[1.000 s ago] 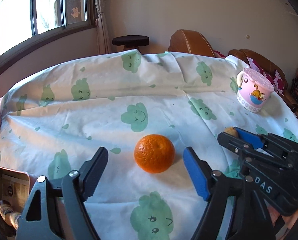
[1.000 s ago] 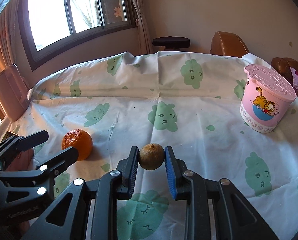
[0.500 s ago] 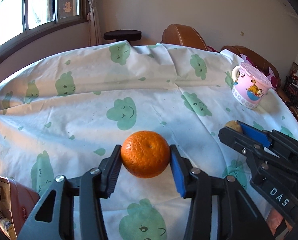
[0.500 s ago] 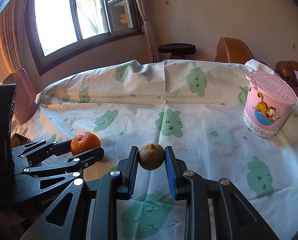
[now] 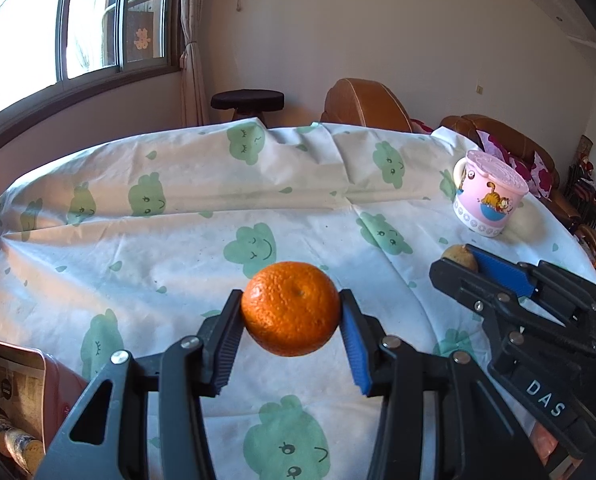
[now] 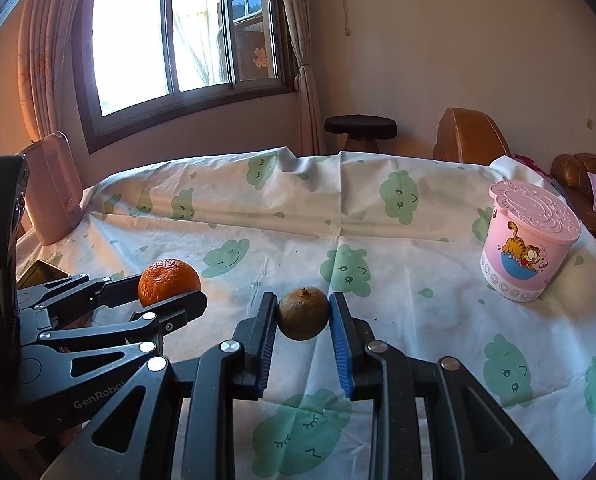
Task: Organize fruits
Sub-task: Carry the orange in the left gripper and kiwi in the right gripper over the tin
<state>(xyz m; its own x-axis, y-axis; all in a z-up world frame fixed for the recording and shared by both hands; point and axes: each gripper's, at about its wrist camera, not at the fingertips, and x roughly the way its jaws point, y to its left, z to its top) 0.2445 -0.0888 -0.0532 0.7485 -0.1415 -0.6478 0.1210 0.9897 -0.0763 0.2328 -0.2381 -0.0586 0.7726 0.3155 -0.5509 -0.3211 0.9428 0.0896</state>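
My left gripper (image 5: 290, 312) is shut on an orange mandarin (image 5: 290, 307) and holds it above the white tablecloth with green clouds (image 5: 178, 240). My right gripper (image 6: 302, 314) is shut on a small brown fruit (image 6: 302, 313), also lifted off the cloth. In the right wrist view the left gripper (image 6: 170, 286) with the mandarin (image 6: 168, 280) sits at the left. In the left wrist view the right gripper (image 5: 473, 262) shows at the right, with the brown fruit (image 5: 457, 256) partly hidden by its fingers.
A pink lidded cup with a cartoon cat (image 6: 529, 240) stands at the table's right side; it also shows in the left wrist view (image 5: 487, 198). Brown chairs (image 6: 469, 136) and a dark stool (image 6: 359, 126) stand beyond the far edge. A pink chair (image 6: 54, 188) is at left.
My left gripper closed on the mandarin and lifted it off the cloth. My right gripper kept its hold on the brown fruit and rose too.
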